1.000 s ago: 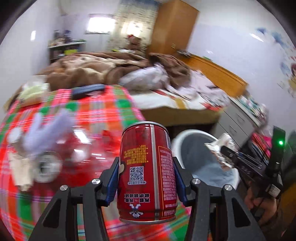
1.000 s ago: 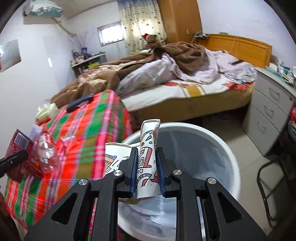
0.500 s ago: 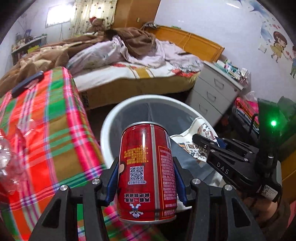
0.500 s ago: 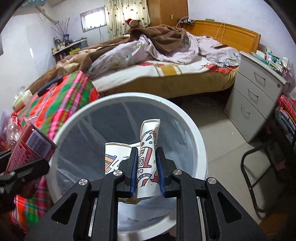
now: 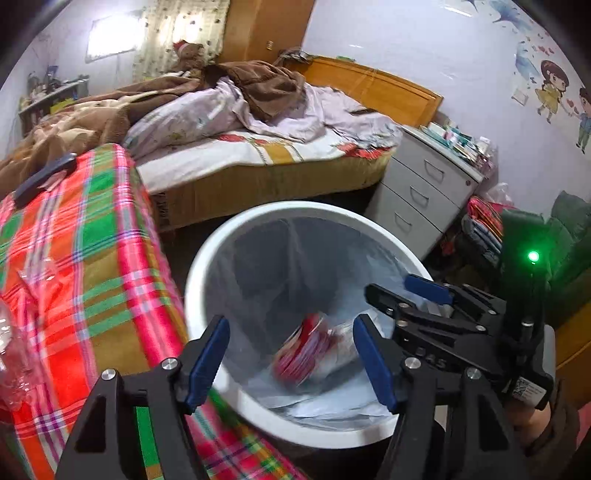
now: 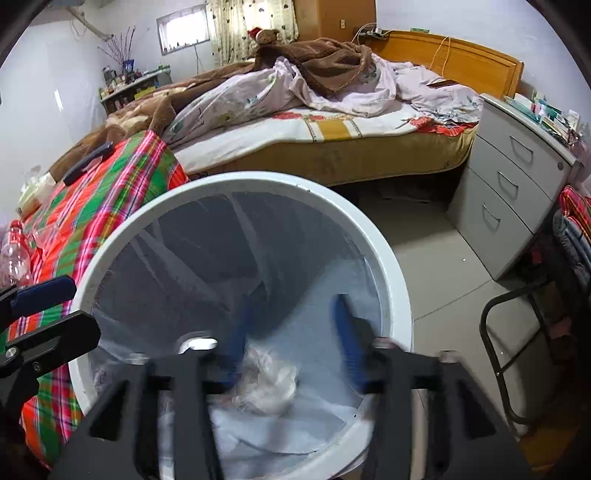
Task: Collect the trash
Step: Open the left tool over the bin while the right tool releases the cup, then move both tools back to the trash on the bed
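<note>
We saw both tongs' jaws just opened: left gripper (image 5: 291, 350) empty above red can (image 5: 306, 350), right gripper (image 6: 295, 339) empty over white bin (image 6: 388, 258).

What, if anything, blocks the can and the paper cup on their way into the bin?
Nothing visible. Both tongs have just been opening, nothing between their pads. The red can and the crumpled cup are already inside the white bin, blurred. Left tongs and right tongs sit over its open mouth.

Even daylight from the window (image 6: 183, 26) at rear. Heavy fisheye bending, dark corners. Right wrist view: fingers (image 6: 347, 334) motion-blurred. Left wrist view: can (image 5: 304, 347) in bin (image 5: 207, 258) smeared.
</note>
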A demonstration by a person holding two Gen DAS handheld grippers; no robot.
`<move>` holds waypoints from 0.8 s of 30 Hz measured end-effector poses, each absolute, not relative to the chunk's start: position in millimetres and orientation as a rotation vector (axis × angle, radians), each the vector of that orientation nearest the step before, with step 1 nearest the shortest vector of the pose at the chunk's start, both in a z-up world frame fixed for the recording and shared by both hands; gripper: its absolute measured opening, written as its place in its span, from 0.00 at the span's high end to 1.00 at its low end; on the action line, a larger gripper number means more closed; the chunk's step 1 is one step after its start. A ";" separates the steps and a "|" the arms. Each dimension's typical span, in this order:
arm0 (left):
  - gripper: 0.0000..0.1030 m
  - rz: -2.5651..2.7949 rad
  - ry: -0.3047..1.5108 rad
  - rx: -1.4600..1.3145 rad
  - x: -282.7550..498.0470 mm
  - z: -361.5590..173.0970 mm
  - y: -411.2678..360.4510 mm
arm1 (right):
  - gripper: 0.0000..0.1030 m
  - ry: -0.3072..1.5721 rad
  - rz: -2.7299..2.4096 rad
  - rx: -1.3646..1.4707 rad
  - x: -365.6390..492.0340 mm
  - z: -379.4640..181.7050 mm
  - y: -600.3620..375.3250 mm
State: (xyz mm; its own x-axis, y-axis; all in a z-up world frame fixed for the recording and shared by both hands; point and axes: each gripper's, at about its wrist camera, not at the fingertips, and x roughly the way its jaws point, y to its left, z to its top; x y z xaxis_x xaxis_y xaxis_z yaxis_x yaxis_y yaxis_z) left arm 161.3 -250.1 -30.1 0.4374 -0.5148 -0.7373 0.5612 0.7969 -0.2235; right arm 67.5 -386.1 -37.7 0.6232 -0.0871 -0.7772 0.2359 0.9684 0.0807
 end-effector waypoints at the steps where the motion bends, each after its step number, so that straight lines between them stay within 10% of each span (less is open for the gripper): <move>1: 0.33 -0.661 0.893 0.054 160.9 -28.8 -245.7 | 0.44 0.872 -0.186 0.184 65.8 -36.0 -385.6; 24: 0.33 -0.295 0.742 -0.124 116.4 5.8 -49.4 | 0.44 0.716 0.023 0.167 59.7 4.1 -295.9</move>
